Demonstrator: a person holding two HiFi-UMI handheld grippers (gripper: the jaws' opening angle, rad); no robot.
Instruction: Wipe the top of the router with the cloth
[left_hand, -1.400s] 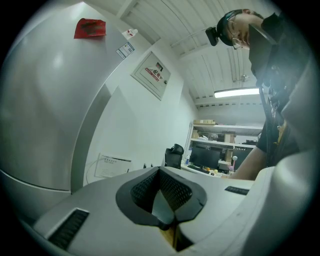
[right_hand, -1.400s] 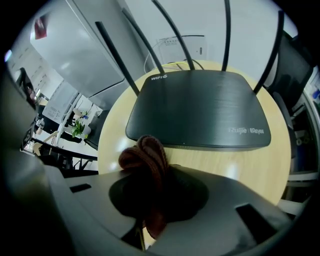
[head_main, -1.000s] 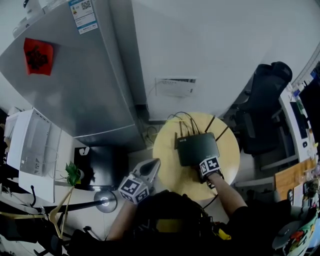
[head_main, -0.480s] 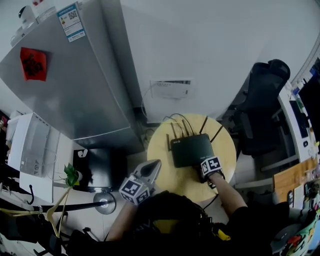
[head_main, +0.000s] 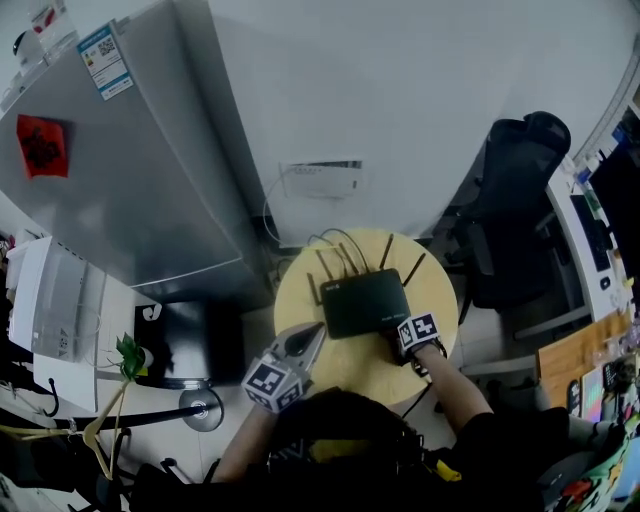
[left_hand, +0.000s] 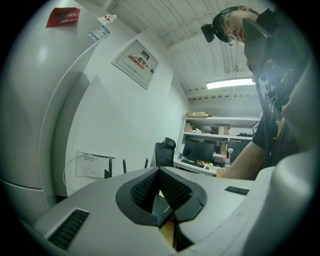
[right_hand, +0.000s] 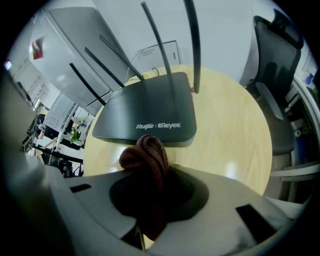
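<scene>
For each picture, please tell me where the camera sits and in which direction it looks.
Head view: on the person's head, looking steeply down at the round table and router; left tool, right tool and the person's arms show.
Left gripper view: on the left tool, looking past its shut jaws toward the wall and a desk; the right arm shows.
Right gripper view: on the right tool, looking at the router; its jaws grip the brown cloth.
Shared: head and right gripper views both show the router.
</scene>
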